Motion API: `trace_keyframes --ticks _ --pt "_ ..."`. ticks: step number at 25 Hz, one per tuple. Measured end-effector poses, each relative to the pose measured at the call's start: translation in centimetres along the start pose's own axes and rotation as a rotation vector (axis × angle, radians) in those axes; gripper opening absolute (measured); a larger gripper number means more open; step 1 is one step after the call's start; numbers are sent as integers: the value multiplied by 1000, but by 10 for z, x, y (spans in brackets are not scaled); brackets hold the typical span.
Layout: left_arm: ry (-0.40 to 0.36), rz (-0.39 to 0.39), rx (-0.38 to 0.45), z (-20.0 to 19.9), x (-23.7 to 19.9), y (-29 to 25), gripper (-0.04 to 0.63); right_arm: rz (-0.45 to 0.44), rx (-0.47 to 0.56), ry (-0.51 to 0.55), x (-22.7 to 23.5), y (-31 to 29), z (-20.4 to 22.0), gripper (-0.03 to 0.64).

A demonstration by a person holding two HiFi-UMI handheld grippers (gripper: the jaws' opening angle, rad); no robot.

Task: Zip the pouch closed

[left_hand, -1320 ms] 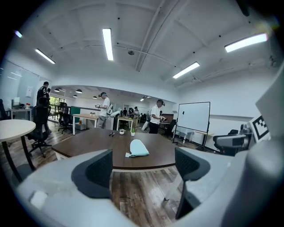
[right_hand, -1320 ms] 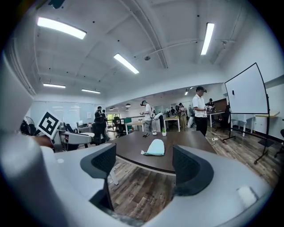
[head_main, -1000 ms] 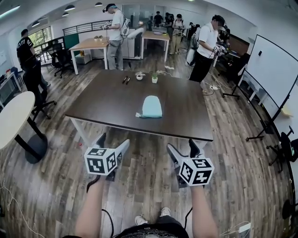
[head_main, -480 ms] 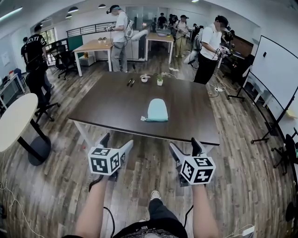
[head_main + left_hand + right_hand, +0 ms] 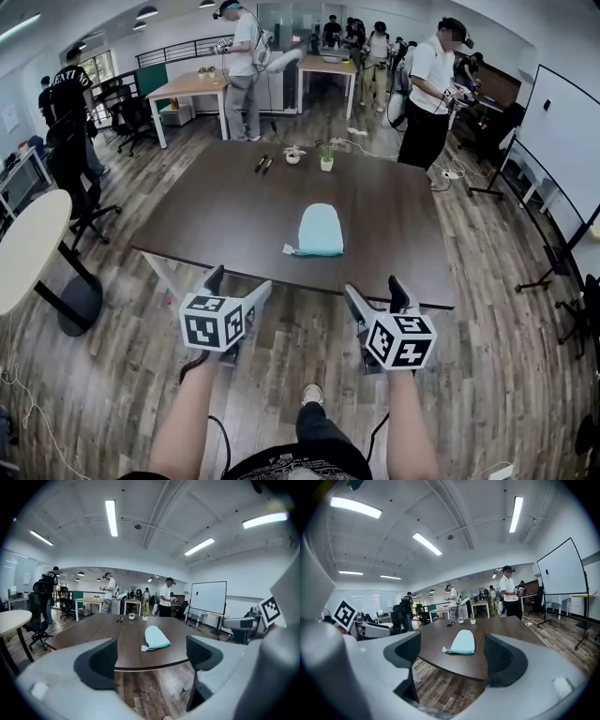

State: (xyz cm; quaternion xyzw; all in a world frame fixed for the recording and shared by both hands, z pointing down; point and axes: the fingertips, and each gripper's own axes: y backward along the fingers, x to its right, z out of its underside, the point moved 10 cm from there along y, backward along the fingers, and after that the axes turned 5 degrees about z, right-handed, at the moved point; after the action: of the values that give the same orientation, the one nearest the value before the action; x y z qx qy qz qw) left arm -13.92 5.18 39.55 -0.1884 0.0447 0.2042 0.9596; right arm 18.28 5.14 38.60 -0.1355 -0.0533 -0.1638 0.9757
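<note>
- Head view: dark brown bench [image 5: 234,216] stands ahead of the person. Both tools hang over the wood floor [image 5: 300,337], short of the bench's near edge.
- Light teal pouch [image 5: 319,230] lies flat on the bench, near the front edge and well apart from both tools. Nothing touches it.
- Pouch long axis runs away from the person, near end to far end. It sits ahead and between the two tools, somewhat closer to the right one, so the right hand looks better placed to reach first.
- Left tool [image 5: 238,281]: jaws spread wide and empty. In the left gripper view only floor and bench edge show between them.
- Right tool [image 5: 375,287]: jaws spread wide too, gripping nothing. The right gripper view frames the pouch far off between its pads.
- Small white tag [image 5: 290,249] sticks out at the pouch's near left corner. It may be the pull end, but the zipper line is too small to make out.
- Zipping not yet begun. Judged next: step in and bring both tools up over the bench.
</note>
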Motion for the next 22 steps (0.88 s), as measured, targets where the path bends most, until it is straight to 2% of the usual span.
trace_keyframes --ticks 14,22 --pt "17 -34 -16 -58 -33 -132 465 -25 -28 15 69 -135 -45 413" --pt "25 -67 -25 -80 -44 -185 465 -44 -43 7 105 -193 -60 413"
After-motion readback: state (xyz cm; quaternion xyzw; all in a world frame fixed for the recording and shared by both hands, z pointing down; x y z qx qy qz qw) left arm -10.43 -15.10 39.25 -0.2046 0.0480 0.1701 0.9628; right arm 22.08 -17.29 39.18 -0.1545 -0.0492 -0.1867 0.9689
